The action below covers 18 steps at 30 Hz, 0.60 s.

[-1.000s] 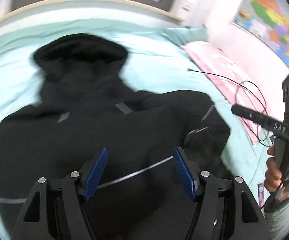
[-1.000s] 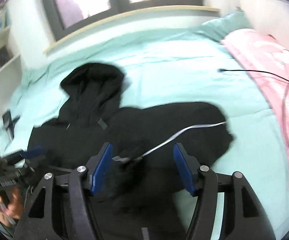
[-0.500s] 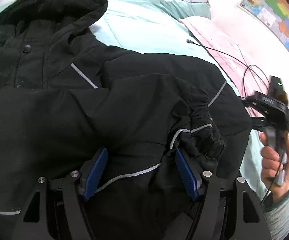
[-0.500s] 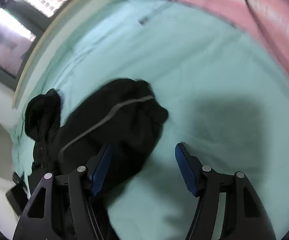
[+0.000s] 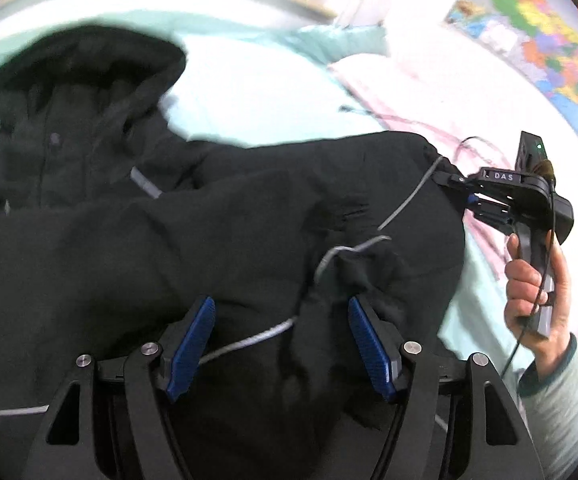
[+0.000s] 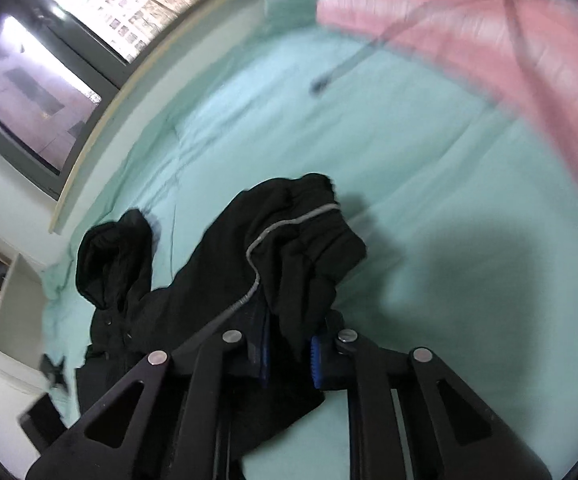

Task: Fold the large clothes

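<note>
Right tongs (image 6: 287,354), angled down, have just closed on the black jacket (image 6: 289,256); left tongs (image 5: 281,344) hover spread above it.

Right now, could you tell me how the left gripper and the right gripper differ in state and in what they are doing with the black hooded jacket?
The left gripper is open, blue pads wide apart over the black hooded jacket; the right gripper has just been closing and is shut on jacket fabric. The left gripper hovers above the jacket's middle, the right gripper pinches its edge near the mint-green bedsheet. Both have black frames and blue pads.
</note>
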Available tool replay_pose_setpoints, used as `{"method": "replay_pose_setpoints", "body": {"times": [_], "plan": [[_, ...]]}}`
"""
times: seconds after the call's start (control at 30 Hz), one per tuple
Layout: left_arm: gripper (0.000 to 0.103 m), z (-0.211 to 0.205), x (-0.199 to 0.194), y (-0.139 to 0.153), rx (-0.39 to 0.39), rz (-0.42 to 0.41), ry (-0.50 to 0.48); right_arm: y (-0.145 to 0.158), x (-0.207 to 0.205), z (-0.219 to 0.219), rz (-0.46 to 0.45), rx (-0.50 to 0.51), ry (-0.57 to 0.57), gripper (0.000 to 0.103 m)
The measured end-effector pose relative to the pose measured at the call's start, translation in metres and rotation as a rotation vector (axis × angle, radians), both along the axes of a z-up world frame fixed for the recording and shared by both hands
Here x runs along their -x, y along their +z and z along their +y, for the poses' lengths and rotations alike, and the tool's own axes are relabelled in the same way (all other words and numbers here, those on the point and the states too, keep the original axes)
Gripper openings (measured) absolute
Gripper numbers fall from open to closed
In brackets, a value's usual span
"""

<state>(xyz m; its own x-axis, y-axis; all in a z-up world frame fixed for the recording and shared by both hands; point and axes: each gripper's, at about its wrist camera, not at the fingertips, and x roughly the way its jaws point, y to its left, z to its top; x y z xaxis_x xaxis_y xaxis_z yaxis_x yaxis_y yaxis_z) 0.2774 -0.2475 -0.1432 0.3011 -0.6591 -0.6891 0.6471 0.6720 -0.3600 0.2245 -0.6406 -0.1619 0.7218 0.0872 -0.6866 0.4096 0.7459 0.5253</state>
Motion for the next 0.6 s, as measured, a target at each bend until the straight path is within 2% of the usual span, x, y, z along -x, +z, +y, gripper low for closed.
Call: {"method": "replay_pose_setpoints", "body": {"times": [0.1,0.17,0.3,0.4,0.43,0.5,0.53,0.57,0.6], "plan": [[0.071,-0.005,0.014,0.027,0.031,-0.043,-0.028,0.045,0.034,-0.016,-0.023,0.104,-0.031,0.015],[0.071,-0.015,0.024,0.041,0.052,-0.062,-0.053,0.076,0.059,-0.027,-0.025,0.209,-0.070,0.015],[0.071,-0.056,0.041,0.051,0.061,-0.071,-0.108,0.116,0.099,-0.056,0.006,0.396,-0.180,0.015],[0.071,-0.092,0.045,0.037,0.011,-0.052,-0.133,0.129,0.125,-0.090,0.027,0.429,-0.265,0.015],[0.071,-0.104,0.045,0.028,0.001,-0.024,-0.140,0.130,0.131,-0.099,0.041,0.442,-0.293,0.015],[0.071,-0.133,0.039,0.002,-0.004,0.088,-0.182,0.129,0.143,-0.119,0.064,0.457,-0.338,0.015],[0.071,-0.149,0.038,-0.017,-0.037,0.159,-0.222,0.126,0.148,-0.126,0.069,0.448,-0.348,0.015],[0.070,-0.161,0.038,-0.032,-0.088,0.192,-0.230,0.122,0.151,-0.133,0.068,0.421,-0.346,0.014],[0.070,-0.172,0.041,-0.045,-0.162,0.182,-0.215,0.116,0.153,-0.139,0.074,0.393,-0.344,0.014]]}}
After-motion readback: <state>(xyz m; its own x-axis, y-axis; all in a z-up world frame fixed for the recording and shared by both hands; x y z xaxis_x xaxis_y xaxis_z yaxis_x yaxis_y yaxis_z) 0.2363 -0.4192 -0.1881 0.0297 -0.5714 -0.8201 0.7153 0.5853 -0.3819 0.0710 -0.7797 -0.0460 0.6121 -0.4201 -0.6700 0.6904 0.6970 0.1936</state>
